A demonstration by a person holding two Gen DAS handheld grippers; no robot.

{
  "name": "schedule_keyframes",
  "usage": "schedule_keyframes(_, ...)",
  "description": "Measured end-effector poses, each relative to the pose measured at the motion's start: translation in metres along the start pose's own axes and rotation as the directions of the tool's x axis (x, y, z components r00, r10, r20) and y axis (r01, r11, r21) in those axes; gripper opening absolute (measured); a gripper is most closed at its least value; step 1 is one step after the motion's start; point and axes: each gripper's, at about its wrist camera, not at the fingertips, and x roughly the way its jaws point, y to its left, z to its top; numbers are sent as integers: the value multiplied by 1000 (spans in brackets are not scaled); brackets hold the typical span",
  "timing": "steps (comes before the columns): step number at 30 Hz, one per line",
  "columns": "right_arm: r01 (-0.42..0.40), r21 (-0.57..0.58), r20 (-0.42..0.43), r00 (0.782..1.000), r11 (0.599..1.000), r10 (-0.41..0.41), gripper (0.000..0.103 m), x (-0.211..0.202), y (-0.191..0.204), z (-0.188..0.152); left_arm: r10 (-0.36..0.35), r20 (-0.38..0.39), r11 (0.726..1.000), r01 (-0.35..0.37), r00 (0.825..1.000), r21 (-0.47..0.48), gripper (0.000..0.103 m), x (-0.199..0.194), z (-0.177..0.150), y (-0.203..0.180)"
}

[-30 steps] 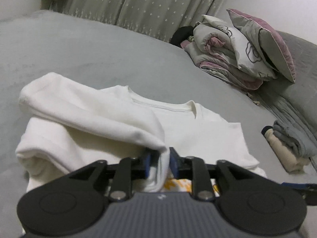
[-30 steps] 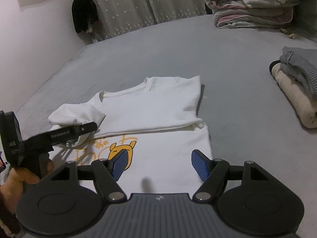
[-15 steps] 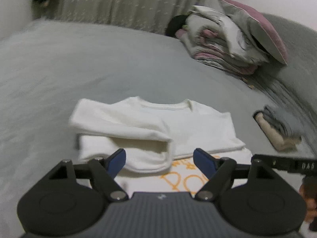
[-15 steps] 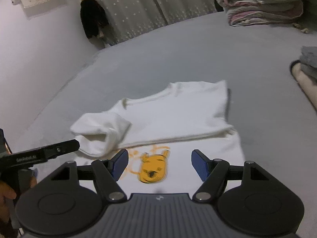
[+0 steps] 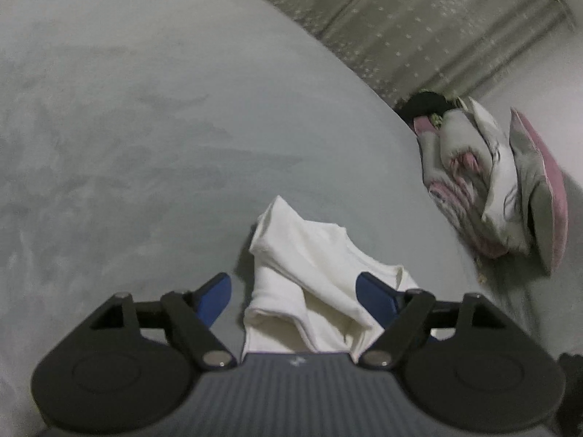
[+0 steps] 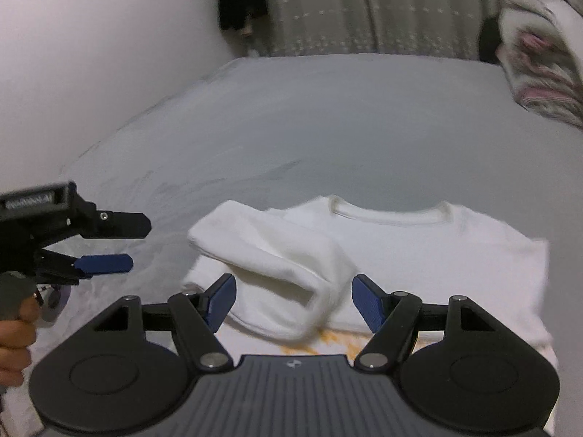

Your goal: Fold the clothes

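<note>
A white T-shirt (image 6: 419, 251) with an orange print lies on the grey bed (image 6: 291, 138), top part folded down, collar at the far side. Its left sleeve (image 6: 277, 266) is folded over the body. My right gripper (image 6: 293, 296) hovers open just short of that sleeve, nothing between its blue pads. In the left wrist view the same shirt (image 5: 313, 273) shows between my left gripper's (image 5: 295, 293) open fingers, which hold nothing. From the right wrist view, the left gripper (image 6: 109, 244) is at the far left, off the shirt, held by a hand (image 6: 14, 331).
Folded quilts and a pink-edged pillow (image 5: 510, 182) are stacked at the bed's far right. Patterned curtains (image 6: 364, 11) hang behind, with a dark item (image 6: 242, 0) hanging on the wall. Grey bedding (image 5: 127, 127) stretches left and beyond the shirt.
My left gripper let go of the sleeve, opened and drew back to the left. The sleeve now rests folded on the shirt. The right gripper moved left toward the sleeve.
</note>
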Motion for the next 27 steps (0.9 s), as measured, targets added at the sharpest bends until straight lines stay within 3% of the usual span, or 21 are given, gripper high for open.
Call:
schedule_keyframes(9, 12, -186, -8, 1000, 982, -14, 71, 67, 73, 21, -40, 20, 981, 43, 999, -189, 79, -2, 12, 37)
schedule_keyframes(21, 87, -383, -12, 995, 920, -99, 70, 123, 106, 7, -71, 39, 962, 78, 997, -263, 79, -1, 17, 48)
schedule_keyframes(25, 135, -444, 18, 990, 886, -142, 62, 131, 110, 3, -73, 39, 960, 81, 997, -268, 79, 2, 17, 47)
schedule_keyframes(27, 156, -461, 36, 987, 874, -157, 54, 134, 111, 3, -76, 40, 959, 84, 996, -272, 79, 3, 17, 47)
